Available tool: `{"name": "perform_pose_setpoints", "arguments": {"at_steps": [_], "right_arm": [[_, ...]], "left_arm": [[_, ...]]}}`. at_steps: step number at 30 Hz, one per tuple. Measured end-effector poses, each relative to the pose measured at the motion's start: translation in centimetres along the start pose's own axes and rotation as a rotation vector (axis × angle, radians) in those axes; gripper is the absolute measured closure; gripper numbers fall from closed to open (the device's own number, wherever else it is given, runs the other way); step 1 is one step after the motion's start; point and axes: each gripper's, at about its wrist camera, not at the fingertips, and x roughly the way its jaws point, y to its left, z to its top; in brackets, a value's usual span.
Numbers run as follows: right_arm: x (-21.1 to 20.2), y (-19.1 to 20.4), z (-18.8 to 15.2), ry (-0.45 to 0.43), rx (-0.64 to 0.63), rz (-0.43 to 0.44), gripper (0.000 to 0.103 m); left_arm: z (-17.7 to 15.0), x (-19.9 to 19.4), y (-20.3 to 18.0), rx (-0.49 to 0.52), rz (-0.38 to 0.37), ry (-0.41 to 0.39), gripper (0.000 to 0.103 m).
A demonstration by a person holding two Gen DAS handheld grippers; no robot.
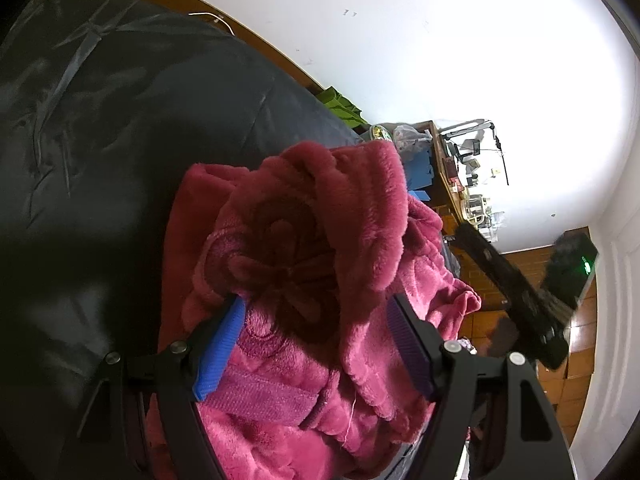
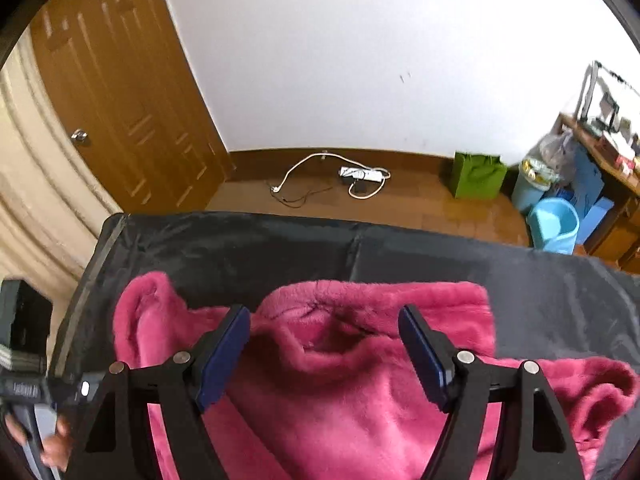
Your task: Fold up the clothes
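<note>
Right wrist view is showing my right gripper (image 2: 324, 320) hovering spread apart over the pink fleece garment (image 2: 352, 392), whose bunched edge is lying directly ahead, while my left gripper (image 1: 316, 312) is gaping likewise.

One pink fleece garment (image 2: 360, 360), one green bag (image 2: 476, 176), one power strip (image 2: 360, 174), two blue buckets (image 2: 554, 224), one door (image 2: 120, 100).

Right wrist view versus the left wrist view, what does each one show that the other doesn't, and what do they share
Only the right wrist view shows the wooden door, the white power strip on the floor and the blue basin. Only the left wrist view shows the garment's embossed flower and its ribbed band. Both show the pink fleece garment bunched on the dark cover, the green bag, and an open gripper: right gripper, left gripper.
</note>
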Motion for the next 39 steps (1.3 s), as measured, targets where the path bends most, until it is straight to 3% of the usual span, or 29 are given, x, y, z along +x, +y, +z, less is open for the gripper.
{"name": "perform_pose_setpoints", "arguments": {"at_steps": [6,16,26,30,34,39], "right_arm": [[-4.3,-2.2,-4.8,0.009,0.023,-0.018,0.025],[-8.7,-11.2,-12.8,0.073,0.148,-0.121,0.025],[-8.8,-11.3,-16.9,0.126,0.072,-0.057,0.025],[-8.2,-10.9,-17.4,0.138,0.062,-0.018,0.025],[-7.7,-11.0,-17.6,0.135,0.068,0.006,0.025],[-7.2,-11.7,-17.2,0.123,0.113,0.026,0.025]], "left_arm": [[-0.7,0.4,-1.7,0.020,-0.013,0.012,0.026],[-4.5,2.0,-5.5,0.061,-0.007,0.072,0.024],[-8.8,7.4,-9.6,0.073,0.036,0.208,0.024],[-8.5,8.4,-10.7,0.049,0.030,0.210,0.024],[-6.7,8.3,-12.3,0.032,0.011,0.162,0.024],[-3.7,7.8,-15.6,0.102,-0.023,0.088,0.024]]}}
